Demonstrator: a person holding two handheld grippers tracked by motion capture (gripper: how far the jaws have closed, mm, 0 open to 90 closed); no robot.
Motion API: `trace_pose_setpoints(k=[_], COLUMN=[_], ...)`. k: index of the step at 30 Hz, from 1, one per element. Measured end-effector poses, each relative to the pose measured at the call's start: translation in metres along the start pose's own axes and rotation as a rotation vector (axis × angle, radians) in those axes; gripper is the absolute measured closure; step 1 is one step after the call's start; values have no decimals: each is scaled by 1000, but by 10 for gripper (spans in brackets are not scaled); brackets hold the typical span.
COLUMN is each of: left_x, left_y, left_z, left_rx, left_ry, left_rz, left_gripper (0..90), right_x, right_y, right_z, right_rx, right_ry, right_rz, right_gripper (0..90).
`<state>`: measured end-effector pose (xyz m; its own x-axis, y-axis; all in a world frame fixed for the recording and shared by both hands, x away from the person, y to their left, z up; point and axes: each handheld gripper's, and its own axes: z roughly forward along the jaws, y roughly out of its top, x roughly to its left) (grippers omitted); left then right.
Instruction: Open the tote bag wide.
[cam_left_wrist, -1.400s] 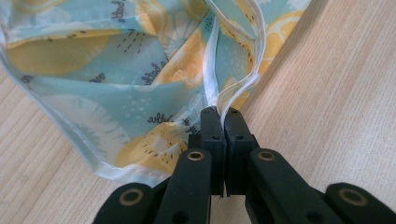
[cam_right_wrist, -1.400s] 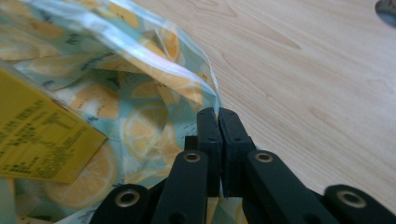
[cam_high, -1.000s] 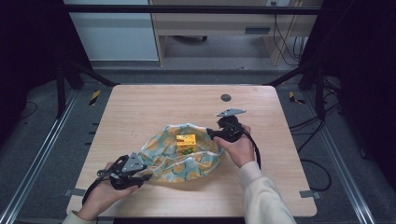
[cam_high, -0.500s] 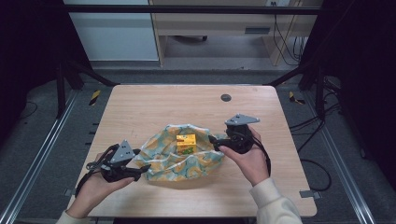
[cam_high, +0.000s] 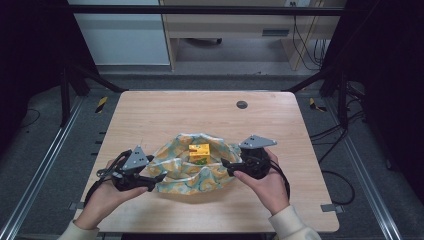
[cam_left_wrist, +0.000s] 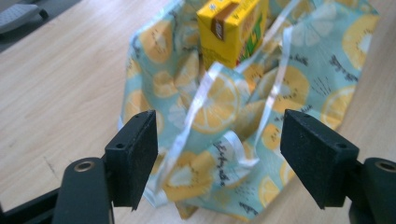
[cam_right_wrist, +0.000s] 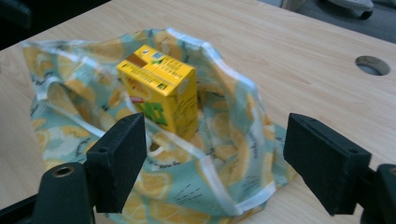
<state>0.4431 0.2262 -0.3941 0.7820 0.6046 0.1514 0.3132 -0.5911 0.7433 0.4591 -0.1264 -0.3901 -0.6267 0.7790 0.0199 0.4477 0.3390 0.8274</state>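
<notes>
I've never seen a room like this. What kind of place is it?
Probably a lab for recording handling tasks: a light wooden table inside a black metal frame, loose black cables on the grey floor, and a desk behind.

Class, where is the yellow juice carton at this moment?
In the high view the juice carton stands inside the open lemon-print bag, near the table's middle, between the left gripper and right gripper.

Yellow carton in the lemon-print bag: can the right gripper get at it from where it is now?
Probably yes. The right gripper is open and faces the yellow carton, which stands upright with its top above the slumped lemon-print bag. Only the bag's low near rim lies between them; it might snag the jaws.
</notes>
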Motion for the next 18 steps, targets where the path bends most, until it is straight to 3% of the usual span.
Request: trace_pose_setpoints(k=[5, 8, 18], left_x=[10, 26, 56], left_y=[11, 20, 37], left_z=[6, 18, 46], left_rx=[0, 24, 42], left_ry=[24, 70, 91], left_rz=[-2, -3, -40], left_gripper=[282, 292, 311], right_x=[12, 19, 25], right_y=[-8, -13, -15], right_z=[0, 4, 12], right_rx=[9, 24, 35], right_ry=[28, 40, 60], right_rz=[-17, -27, -33], right_gripper=[247, 241, 181])
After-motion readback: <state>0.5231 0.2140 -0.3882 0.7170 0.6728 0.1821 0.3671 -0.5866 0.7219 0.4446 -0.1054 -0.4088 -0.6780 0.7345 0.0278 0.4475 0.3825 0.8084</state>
